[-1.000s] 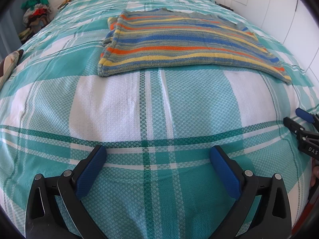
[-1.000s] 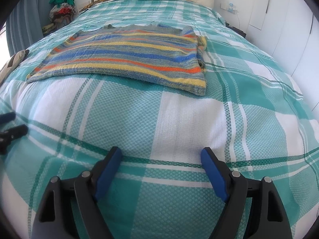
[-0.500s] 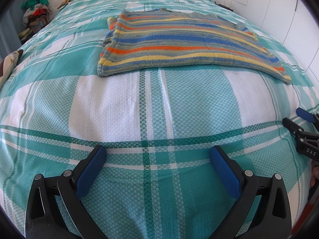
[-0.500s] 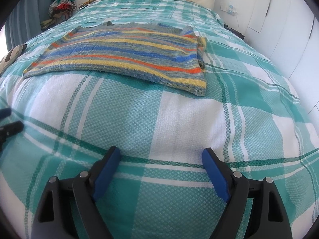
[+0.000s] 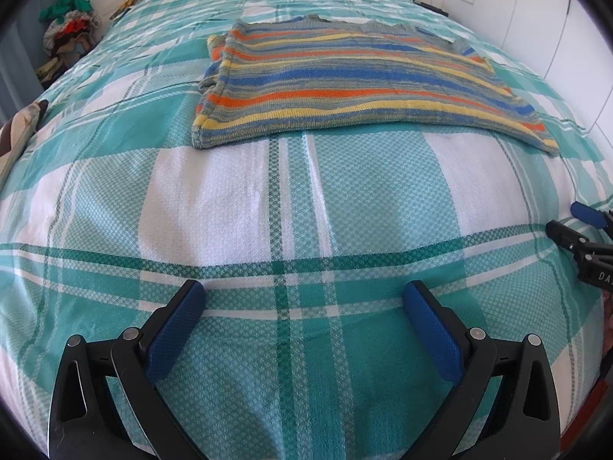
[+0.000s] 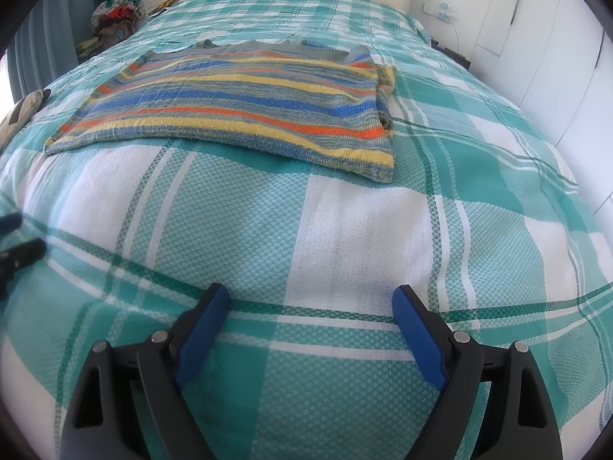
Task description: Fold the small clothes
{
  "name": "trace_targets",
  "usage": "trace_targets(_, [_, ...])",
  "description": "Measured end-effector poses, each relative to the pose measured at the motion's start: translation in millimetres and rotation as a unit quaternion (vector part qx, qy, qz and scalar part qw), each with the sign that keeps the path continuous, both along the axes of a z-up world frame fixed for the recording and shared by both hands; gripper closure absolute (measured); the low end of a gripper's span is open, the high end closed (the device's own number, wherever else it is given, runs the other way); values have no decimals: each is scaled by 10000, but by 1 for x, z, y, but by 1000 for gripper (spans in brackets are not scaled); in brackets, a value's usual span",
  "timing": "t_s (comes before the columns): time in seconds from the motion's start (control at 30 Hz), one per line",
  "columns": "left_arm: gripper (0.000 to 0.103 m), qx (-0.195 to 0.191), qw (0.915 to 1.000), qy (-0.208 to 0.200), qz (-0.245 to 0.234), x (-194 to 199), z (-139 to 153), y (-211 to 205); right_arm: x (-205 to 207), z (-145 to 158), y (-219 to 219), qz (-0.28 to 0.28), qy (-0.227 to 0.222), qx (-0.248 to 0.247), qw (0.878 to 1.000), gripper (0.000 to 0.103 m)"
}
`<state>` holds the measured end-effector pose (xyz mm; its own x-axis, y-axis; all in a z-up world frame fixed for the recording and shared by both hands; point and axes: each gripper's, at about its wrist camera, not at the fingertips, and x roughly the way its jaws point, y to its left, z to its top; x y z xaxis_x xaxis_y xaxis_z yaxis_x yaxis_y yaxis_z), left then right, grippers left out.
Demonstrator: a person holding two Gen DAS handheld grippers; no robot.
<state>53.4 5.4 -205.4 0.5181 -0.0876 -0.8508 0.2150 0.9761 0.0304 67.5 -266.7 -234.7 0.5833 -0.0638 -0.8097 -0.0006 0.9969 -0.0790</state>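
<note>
A striped knit sweater in blue, orange, yellow and grey lies flat on the bed, sleeves folded in; it also shows in the right wrist view. My left gripper is open and empty, low over the bedspread, well short of the sweater's near hem. My right gripper is open and empty, likewise short of the hem. The right gripper's tips show at the right edge of the left wrist view. The left gripper's tips show at the left edge of the right wrist view.
The bed is covered by a teal and white plaid bedspread. A pile of clothes sits at the far left by the headboard. A patterned cushion lies at the left edge. White cupboards stand to the right.
The right gripper has risen and moved slightly toward the sweater. The left gripper has barely moved. Both stay open.
</note>
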Motion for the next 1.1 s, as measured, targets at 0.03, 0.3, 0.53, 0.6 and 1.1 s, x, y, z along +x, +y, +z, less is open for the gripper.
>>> trace_targets(0.03, [4, 56, 10000, 66, -30, -3, 6, -3, 2, 4, -6, 83, 153, 209, 9996, 16])
trace_targets(0.3, [10, -400, 9784, -411, -1986, 4, 53, -126, 83, 58, -112, 43, 228, 2207, 9751, 17])
trace_targets(0.53, [11, -195, 9562, -466, -2882, 64, 22, -253, 221, 52, -150, -8, 634, 2767, 9589, 28])
trace_targets(0.6, [11, -97, 9573, -512, -2843, 75, 12, -266, 248, 40, -150, 4, 832, 2775, 9571, 34])
trace_targets(1.1, [94, -2253, 9677, -821, -781, 101, 94, -69, 296, 132, -32, 1092, -40, 2679, 9572, 92])
